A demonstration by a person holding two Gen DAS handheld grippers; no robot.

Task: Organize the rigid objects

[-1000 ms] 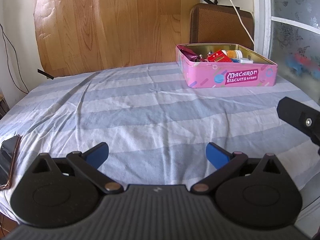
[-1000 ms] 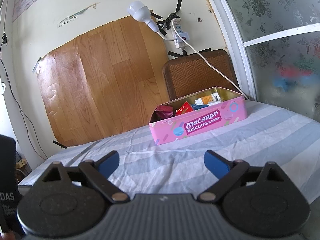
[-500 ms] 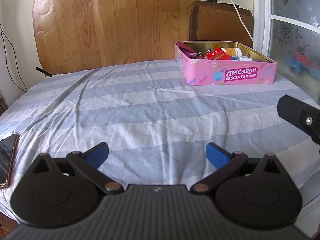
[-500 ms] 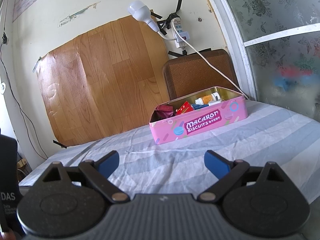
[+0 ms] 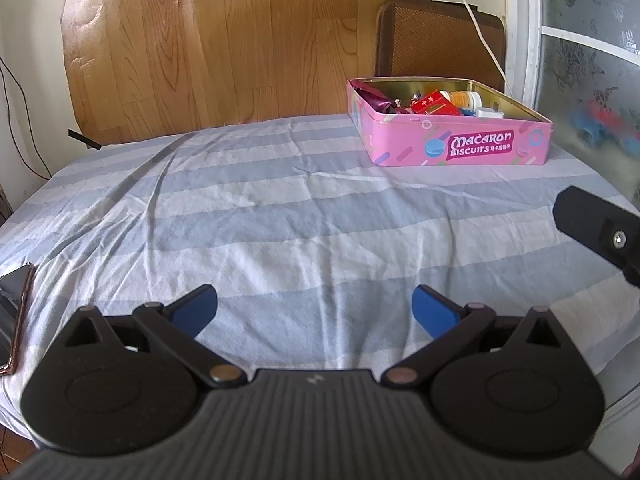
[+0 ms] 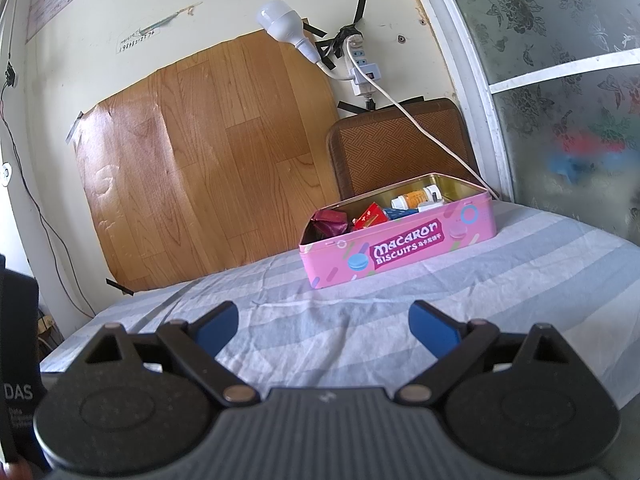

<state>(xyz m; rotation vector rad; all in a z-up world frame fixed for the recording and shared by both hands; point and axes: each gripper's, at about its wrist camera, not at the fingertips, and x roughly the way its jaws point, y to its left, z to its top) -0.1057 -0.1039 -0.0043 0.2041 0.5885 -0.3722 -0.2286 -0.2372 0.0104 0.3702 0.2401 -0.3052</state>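
A pink Macaron Biscuits tin (image 5: pixel 460 148) (image 6: pixel 400 248) stands open at the far right of the striped cloth. Inside lie a maroon wrapper (image 5: pixel 370 96), a red box (image 5: pixel 434 106), a white bottle with an orange label (image 5: pixel 464 99) and a small white plug (image 5: pixel 490 113). My left gripper (image 5: pixel 314 310) hovers open over the near part of the cloth, well short of the tin, with nothing between its blue pads. My right gripper (image 6: pixel 324 324) is also open and empty, lower down, facing the tin. Part of the right gripper's body (image 5: pixel 600 228) shows at the right edge of the left wrist view.
A phone (image 5: pixel 14 320) lies at the near left edge of the cloth-covered table (image 5: pixel 280 220). A brown chair back (image 5: pixel 436 40) stands behind the tin, with a white cable (image 6: pixel 420 128) running down beside it. A frosted glass window (image 6: pixel 560 100) is on the right.
The left wrist view has tilted down and pulled back a little, so the tin sits lower and further off. The right gripper has barely moved. Both stay open.
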